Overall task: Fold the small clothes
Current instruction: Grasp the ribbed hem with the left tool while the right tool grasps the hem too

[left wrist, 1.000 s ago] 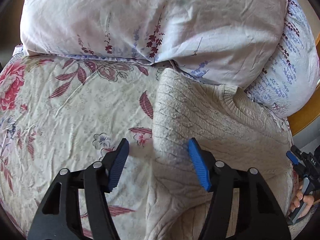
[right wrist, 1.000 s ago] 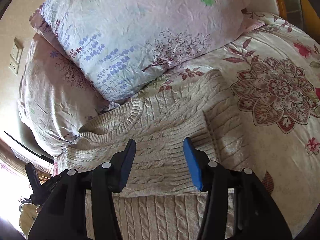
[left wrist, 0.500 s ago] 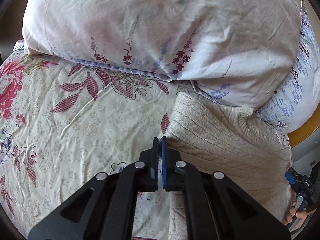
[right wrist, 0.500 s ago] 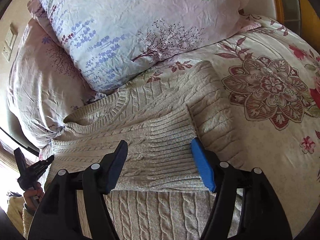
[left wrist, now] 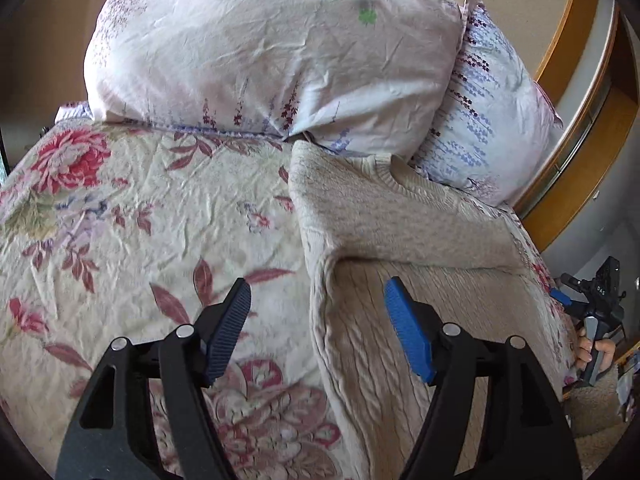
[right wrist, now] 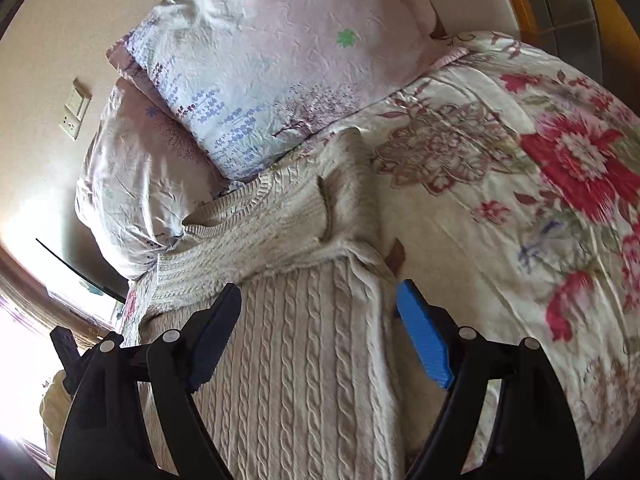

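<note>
A cream cable-knit sweater point(left wrist: 400, 224) lies flat on the floral bedspread point(left wrist: 140, 220), its collar toward the pillows and both sleeves folded across the chest. My left gripper point(left wrist: 318, 328) is open and empty, above the sweater's left edge. The other gripper shows at the far right of this view point(left wrist: 592, 312), held in a hand. In the right wrist view the sweater point(right wrist: 288, 320) runs down between my fingers; my right gripper point(right wrist: 320, 336) is open and empty above its body, the blue pad point(right wrist: 424, 344) near the sweater's right edge.
Two floral pillows point(left wrist: 280, 48) point(left wrist: 492, 120) lean against the headboard just behind the collar. A wooden bed frame point(left wrist: 568, 184) curves along the right. In the right wrist view a wall socket point(right wrist: 76, 108) sits at the left, with the bedspread point(right wrist: 520, 200) wide to the right.
My left gripper, shut half a second ago at the sweater's left edge, has opened and pulled back. My right gripper has drawn back down the body. Both cameras now sit farther from the pillows.
</note>
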